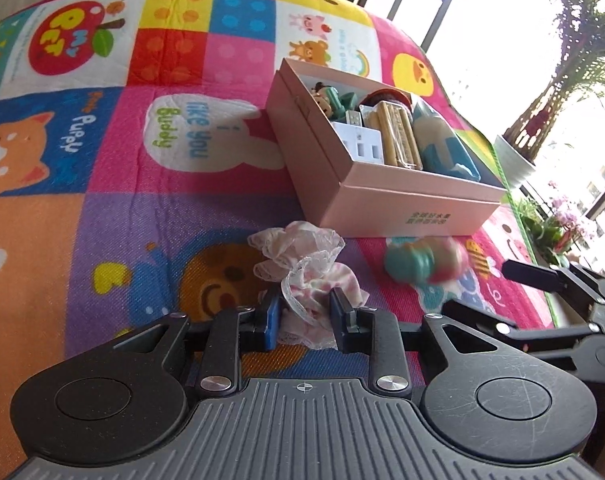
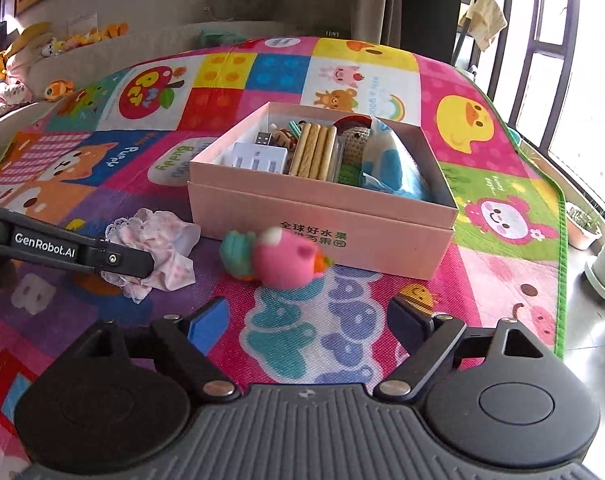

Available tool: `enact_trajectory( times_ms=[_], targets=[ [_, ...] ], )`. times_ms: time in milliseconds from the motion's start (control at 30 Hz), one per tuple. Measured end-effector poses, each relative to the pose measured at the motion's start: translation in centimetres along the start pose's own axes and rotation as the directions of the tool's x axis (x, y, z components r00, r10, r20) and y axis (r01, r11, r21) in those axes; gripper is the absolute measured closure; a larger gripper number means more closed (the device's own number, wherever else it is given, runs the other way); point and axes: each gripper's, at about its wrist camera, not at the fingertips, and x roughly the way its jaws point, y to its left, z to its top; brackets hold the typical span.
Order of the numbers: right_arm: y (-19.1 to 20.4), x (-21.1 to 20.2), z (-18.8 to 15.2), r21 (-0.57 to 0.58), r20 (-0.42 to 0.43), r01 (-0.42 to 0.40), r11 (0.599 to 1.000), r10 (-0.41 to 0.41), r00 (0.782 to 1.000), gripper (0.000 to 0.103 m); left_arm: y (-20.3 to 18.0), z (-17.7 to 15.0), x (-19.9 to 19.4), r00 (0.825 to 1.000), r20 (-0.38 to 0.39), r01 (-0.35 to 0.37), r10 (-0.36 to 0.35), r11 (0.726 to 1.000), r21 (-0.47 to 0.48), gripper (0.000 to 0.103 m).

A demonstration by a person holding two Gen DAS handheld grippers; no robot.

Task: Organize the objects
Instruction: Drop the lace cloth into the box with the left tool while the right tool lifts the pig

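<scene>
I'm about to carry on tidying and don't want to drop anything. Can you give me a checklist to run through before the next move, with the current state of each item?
1. Left hand-held gripper around the lacy cloth: ok, cloth sits between its fingers.
2. Grip actually tight on the cloth: cannot tell, the fingers stand apart with cloth bunched between them.
3. Right hand-held gripper free: ok, open and holding nothing.
4. Pink plush toy ahead of the right gripper: ok, lying on the play mat against the box front.
5. Pink box open: ok, no lid on it.
6. Room in the box: cannot tell, it looks crowded.
</scene>
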Motion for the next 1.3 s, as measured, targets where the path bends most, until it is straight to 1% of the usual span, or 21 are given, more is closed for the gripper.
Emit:
enact_trajectory(
  times_ms=[167,233,333,400,433,567,633,700,800,900,1000,1067,1100,1133,1200,1233,1267,1300],
  targets=[
    [0.0,0.6,0.8,0.032,0.007,-0.012,0.999,0.012,1.000,0.016,0.3,-0.7,-0.5,1.000,0.009,0.025,-0.025,1.000,0.005,0.074],
    [0.1,1.2,1.1,0.042,-0.007,-0.017,0.999,0.017,1.000,0.016,0.5,-0.9,-0.8,0.999,0.012,0.032,-0.032,0.999,-0.002,0.075],
    [0.3,2.1,1.4,0.076,-0.040,-0.063,0.995,0.067,0.997,0.016,0.7,-1.2,-1.0,0.999,0.018,0.045,-0.045,0.999,-0.020,0.077],
    [0.6,2.5,1.4,0.088,-0.048,-0.079,0.993,0.084,0.995,0.023,1.0,-1.5,-1.2,0.998,0.027,0.055,-0.054,0.998,-0.034,0.078],
    [0.7,2.6,1.3,0.085,-0.051,-0.080,0.993,0.085,0.995,0.033,1.2,-1.6,-1.3,0.998,0.033,0.063,-0.061,0.997,-0.046,0.079],
    [0.5,1.7,1.3,0.084,-0.026,-0.089,0.993,0.092,0.995,0.036,1.7,-2.2,-1.7,0.995,0.060,0.080,-0.075,0.993,-0.086,0.082],
    [0.1,0.7,1.4,0.078,-0.006,-0.091,0.993,0.092,0.996,0.036,1.5,-2.3,-2.0,0.994,0.076,0.087,-0.081,0.993,-0.079,0.084],
    [-0.6,-0.5,1.6,0.076,0.023,-0.084,0.994,0.082,0.996,0.036,1.0,-2.1,-2.6,0.989,0.104,0.112,-0.105,0.991,-0.066,0.085],
    [-2.1,-2.0,1.9,0.083,0.066,-0.064,0.994,0.058,0.996,0.036,-0.2,-0.5,-3.4,0.978,0.158,0.144,-0.137,0.989,-0.033,0.085],
    [-3.5,-3.0,1.9,0.097,0.099,-0.040,0.994,0.031,0.995,0.036,-2.1,2.1,-3.1,0.968,0.192,0.163,-0.161,0.987,0.007,0.085],
    [-4.5,-3.3,1.7,0.127,0.109,-0.027,0.992,0.014,0.994,0.036,-4.9,5.5,-1.4,0.952,0.233,0.187,-0.197,0.980,0.062,0.085],
    [-5.0,-3.2,1.4,0.146,0.107,-0.025,0.989,0.009,0.994,0.036,-6.6,7.8,0.6,0.945,0.231,0.223,-0.233,0.972,0.069,0.083],
    [-5.2,-3.2,1.3,0.153,0.106,-0.024,0.988,0.008,0.994,0.036,-7.0,8.8,1.6,0.943,0.230,0.234,-0.241,0.971,0.058,0.083],
    [-5.5,-3.3,1.1,0.159,0.107,-0.023,0.987,0.006,0.994,0.036,-7.3,9.9,2.7,0.947,0.232,0.221,-0.225,0.974,0.040,0.082],
    [-5.9,-3.6,0.8,0.164,0.115,-0.014,0.986,-0.005,0.993,0.036,-6.8,11.7,4.5,0.960,0.253,0.132,-0.123,0.991,-0.021,0.081],
    [-6.2,-3.7,0.6,0.166,0.118,-0.011,0.986,-0.009,0.993,0.036,-6.2,12.5,5.3,0.964,0.256,0.091,-0.073,0.994,-0.058,0.081],
    [-6.6,-3.8,0.4,0.171,0.118,-0.008,0.985,-0.013,0.993,0.036,-5.2,13.1,6.2,0.969,0.245,0.055,-0.030,0.994,-0.099,0.081],
    [-6.9,-3.8,0.2,0.177,0.114,-0.003,0.984,-0.018,0.993,0.036,-4.2,13.7,7.2,0.978,0.210,0.024,0.006,0.990,-0.139,0.080]
  ],
)
